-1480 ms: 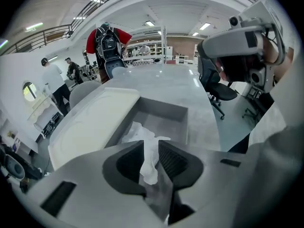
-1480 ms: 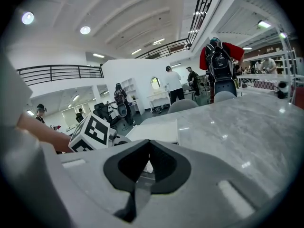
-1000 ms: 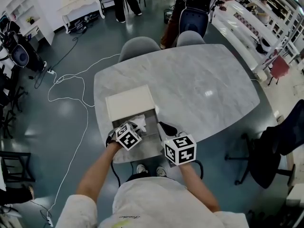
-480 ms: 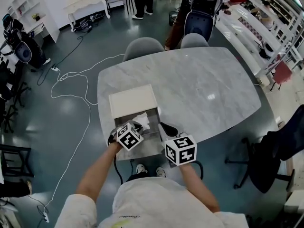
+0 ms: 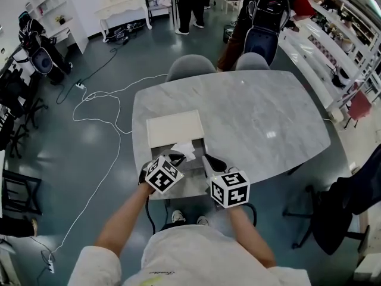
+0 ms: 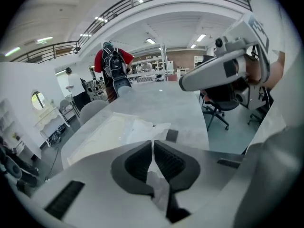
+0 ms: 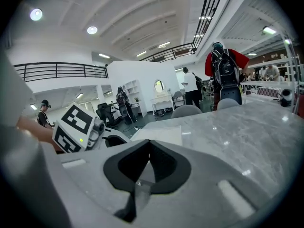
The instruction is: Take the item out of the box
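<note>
An open grey box (image 5: 191, 170) sits at the near edge of the marble table (image 5: 256, 112), with its white lid (image 5: 175, 128) lying flat just beyond it. Crumpled white wrapping paper (image 5: 184, 151) sticks up from the box. My left gripper (image 5: 177, 158) is over the box's left side, shut on a fold of that paper (image 6: 153, 182). My right gripper (image 5: 209, 158) hovers at the box's right edge, shut with nothing between its fingers. Whatever lies under the paper is hidden.
Two grey chairs (image 5: 191, 67) stand at the table's far side. People and a golf bag (image 5: 265, 16) are beyond them. White cables (image 5: 98, 109) trail over the floor on the left. An office chair (image 5: 351, 186) stands at the right.
The head view has shifted, so the table sits further right and lower in the picture. Both grippers stay at the box; the left still pinches the paper.
</note>
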`<state>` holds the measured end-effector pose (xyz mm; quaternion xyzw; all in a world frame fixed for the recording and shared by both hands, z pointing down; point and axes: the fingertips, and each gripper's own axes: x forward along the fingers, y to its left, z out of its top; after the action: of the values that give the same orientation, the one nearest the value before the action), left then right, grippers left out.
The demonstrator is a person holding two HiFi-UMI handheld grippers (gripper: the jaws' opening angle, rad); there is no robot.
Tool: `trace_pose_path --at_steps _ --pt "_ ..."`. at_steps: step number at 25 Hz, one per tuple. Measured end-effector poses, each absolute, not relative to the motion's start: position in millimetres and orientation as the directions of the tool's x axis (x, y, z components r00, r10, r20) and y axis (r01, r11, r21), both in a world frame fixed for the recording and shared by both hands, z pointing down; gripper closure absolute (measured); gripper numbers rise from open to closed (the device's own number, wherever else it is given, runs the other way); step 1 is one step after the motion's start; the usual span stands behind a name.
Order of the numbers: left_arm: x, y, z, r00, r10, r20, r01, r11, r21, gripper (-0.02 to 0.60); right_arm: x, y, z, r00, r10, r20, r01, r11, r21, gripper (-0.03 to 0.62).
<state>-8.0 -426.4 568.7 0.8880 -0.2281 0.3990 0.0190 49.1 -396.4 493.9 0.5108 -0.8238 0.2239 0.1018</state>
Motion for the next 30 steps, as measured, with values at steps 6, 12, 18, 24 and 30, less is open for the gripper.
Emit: trace_pose_path --at_steps 6,12,18,24,30 --pt "-19.0 -431.0 520.7 0.625 -0.494 0.604 -0.541 -0.832 -0.120 0.560 41.8 -401.3 473.2 -0.470 -0.804 0.365 -0.882 0.406 -0.241 0.589" --pt "-34.8 -434.5 472.9 0.647 -0.590 0.483 -0.666 -0.745 -0.019 0.558 35.0 -402.0 458.0 -0.485 -0.809 0.332 -0.874 0.429 -0.231 0.589" --pt "-49.6 -426.8 449.7 0.615 -0.700 0.363 -0.767 -0.639 0.067 0.558 29.4 -398.1 453.9 -0.482 -0.819 0.312 -0.875 0.433 -0.215 0.589" --pt "-66.1 -423.1 444.6 0.580 -0.747 0.323 -0.811 -0.566 0.148 0.560 19.3 -396.8 450.6 -0.495 -0.812 0.310 -0.868 0.450 -0.208 0.589" --pt "-67.7 -419.4 450.7 0.572 -0.753 0.325 -0.819 -0.545 0.178 0.558 16.7 -392.4 453.4 -0.506 -0.802 0.318 -0.862 0.463 -0.204 0.589"
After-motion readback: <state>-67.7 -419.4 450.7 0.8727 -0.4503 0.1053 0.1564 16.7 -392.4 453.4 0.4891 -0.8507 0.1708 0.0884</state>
